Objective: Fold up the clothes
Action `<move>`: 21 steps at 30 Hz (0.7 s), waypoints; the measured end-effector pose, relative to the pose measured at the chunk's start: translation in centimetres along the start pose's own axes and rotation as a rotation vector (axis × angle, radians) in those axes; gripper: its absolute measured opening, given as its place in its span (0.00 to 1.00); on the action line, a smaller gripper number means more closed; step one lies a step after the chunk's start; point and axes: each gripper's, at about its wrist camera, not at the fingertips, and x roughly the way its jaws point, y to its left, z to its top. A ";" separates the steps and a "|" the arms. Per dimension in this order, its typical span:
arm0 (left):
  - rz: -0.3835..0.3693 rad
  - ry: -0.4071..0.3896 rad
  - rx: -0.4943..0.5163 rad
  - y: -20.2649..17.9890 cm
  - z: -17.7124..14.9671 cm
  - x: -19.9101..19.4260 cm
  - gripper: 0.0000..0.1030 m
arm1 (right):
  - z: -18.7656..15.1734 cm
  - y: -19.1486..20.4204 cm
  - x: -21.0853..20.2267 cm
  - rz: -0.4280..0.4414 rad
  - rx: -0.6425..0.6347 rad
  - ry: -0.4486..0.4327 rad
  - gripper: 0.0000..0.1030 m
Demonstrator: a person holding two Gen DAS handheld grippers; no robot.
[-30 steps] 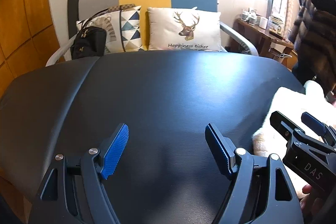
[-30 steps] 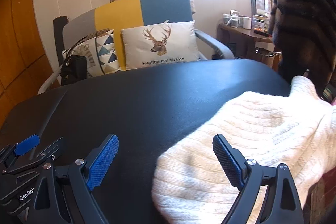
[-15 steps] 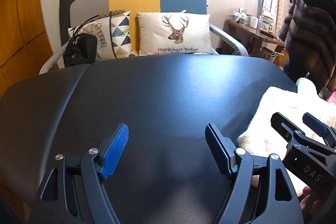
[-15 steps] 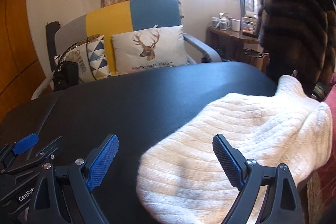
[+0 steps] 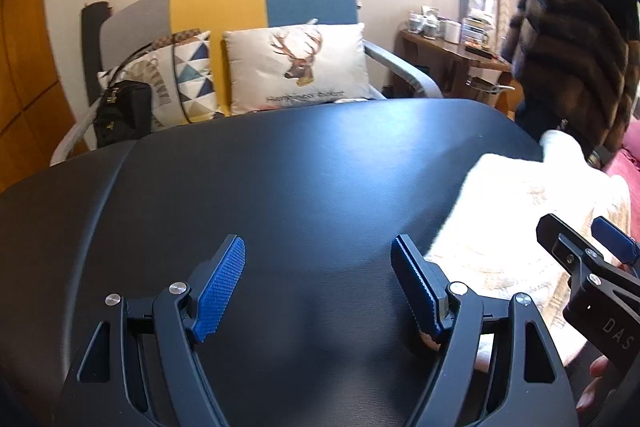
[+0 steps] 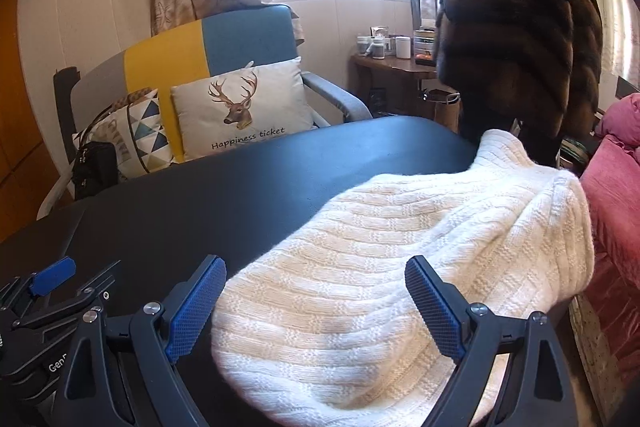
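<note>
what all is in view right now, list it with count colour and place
knit sweater: 1, cream white, on the right side of the table, hanging over its right edge
table: 1, black, fills the foreground
armchair: 1, grey, yellow and blue panels, behind the table
deer cushion: 1, off-white with a brown deer, on the armchair
triangle cushion: 1, white with blue and yellow triangles, left of the deer cushion
handbag: 1, black, on the armchair's left side
side table: 1, brown wood, by the window, holding small jars
fur coat: 1, dark brown, hanging at right
bedding: pink, far right
left hand-held gripper: 1, black with blue pads, open over bare table
right hand-held gripper: 1, black with blue pads, open over the sweater
</note>
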 end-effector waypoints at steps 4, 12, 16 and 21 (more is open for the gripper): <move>-0.018 0.011 0.024 -1.0 -0.3 0.3 0.76 | -0.3 -0.6 -0.1 -0.013 0.009 0.004 0.91; -0.037 0.026 0.055 -2.2 -0.4 1.0 0.76 | -0.9 -1.6 0.2 -0.027 0.037 0.019 0.91; -0.041 0.034 0.065 -2.4 -0.5 1.2 0.76 | -1.1 -1.8 0.3 -0.031 0.042 0.023 0.91; -0.042 0.037 0.067 -2.4 -0.5 1.3 0.76 | -1.2 -1.8 0.3 -0.032 0.047 0.024 0.91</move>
